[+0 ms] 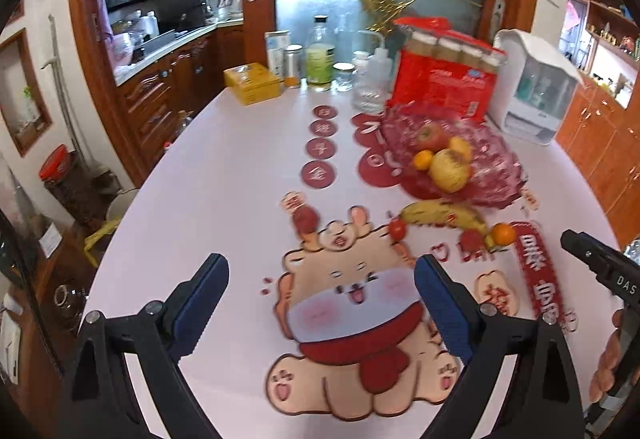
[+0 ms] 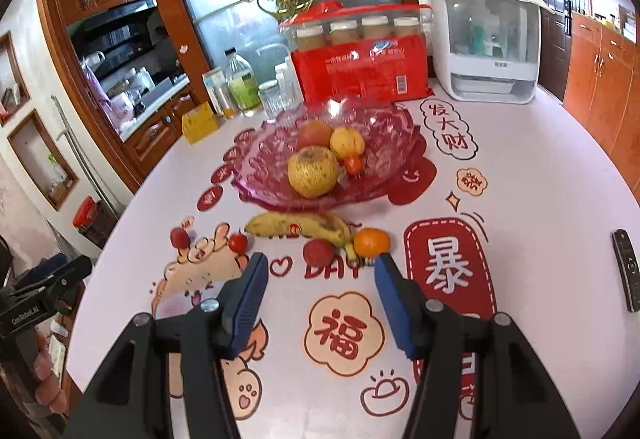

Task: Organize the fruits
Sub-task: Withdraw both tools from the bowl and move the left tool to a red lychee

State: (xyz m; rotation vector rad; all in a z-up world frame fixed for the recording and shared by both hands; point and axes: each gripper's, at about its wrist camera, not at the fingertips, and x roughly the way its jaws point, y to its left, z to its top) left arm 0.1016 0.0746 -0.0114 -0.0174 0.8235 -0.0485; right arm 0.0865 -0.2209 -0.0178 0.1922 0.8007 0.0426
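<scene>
A pink glass fruit bowl (image 2: 384, 127) (image 1: 496, 159) holds a yellow pear (image 2: 313, 171), a red apple (image 2: 314, 133), a yellow fruit (image 2: 347, 142) and a small orange fruit (image 2: 353, 164). On the table in front of it lie a banana (image 2: 300, 225) (image 1: 440, 215), a mandarin (image 2: 371, 242) (image 1: 503, 234), a red lychee (image 2: 318, 253), a cherry tomato (image 2: 238, 242) (image 1: 397, 229) and another red fruit (image 2: 179, 237) (image 1: 305, 219). My right gripper (image 2: 320, 267) is open and empty, just short of the lychee. My left gripper (image 1: 322, 271) is open and empty over the table.
A red package of jars (image 2: 360, 69), a white appliance (image 2: 484, 39), bottles and glass jars (image 2: 244, 83) and a yellow box (image 2: 199, 125) stand behind the bowl. A black remote (image 2: 626, 269) lies at the right edge. Cabinets surround the round table (image 2: 540, 199).
</scene>
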